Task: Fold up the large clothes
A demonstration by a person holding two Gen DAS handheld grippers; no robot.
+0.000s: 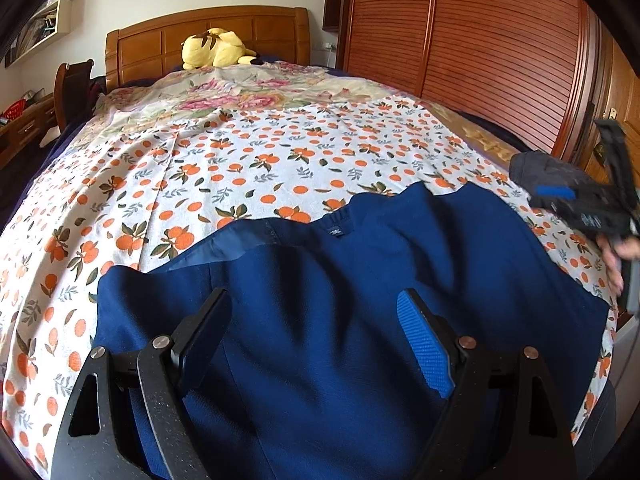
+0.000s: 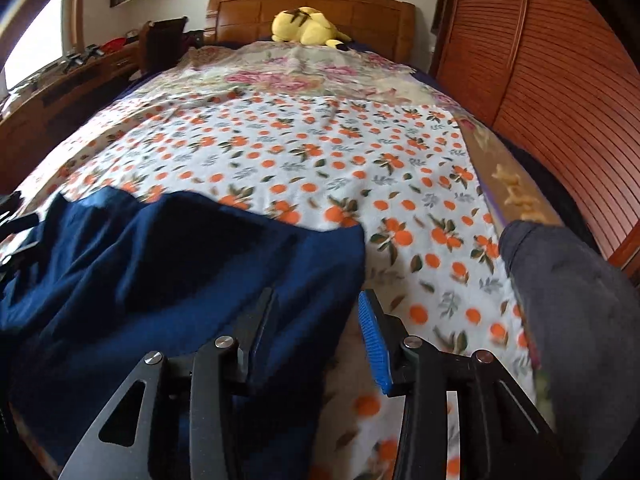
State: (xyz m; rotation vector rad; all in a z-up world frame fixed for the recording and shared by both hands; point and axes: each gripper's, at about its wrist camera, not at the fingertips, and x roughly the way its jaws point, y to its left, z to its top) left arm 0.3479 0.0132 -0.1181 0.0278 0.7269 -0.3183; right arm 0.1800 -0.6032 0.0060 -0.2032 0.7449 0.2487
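A dark blue garment (image 1: 340, 300) lies spread on the bed's orange-print sheet (image 1: 240, 160), its waistband with a small label at the far edge. My left gripper (image 1: 316, 300) is open and hovers above the garment's middle, holding nothing. My right gripper (image 2: 316, 300) is open over the garment's right edge (image 2: 200, 272), where blue cloth meets the sheet (image 2: 400, 200); whether it touches the cloth I cannot tell. The right gripper also shows blurred at the right of the left wrist view (image 1: 580, 200).
A yellow plush toy (image 1: 216, 48) lies by the wooden headboard (image 1: 208, 36). A slatted wooden wardrobe (image 1: 480, 48) runs along the bed's right side. A desk and chair (image 1: 72, 84) stand at the left. A dark grey sleeve (image 2: 568, 300) is at the right.
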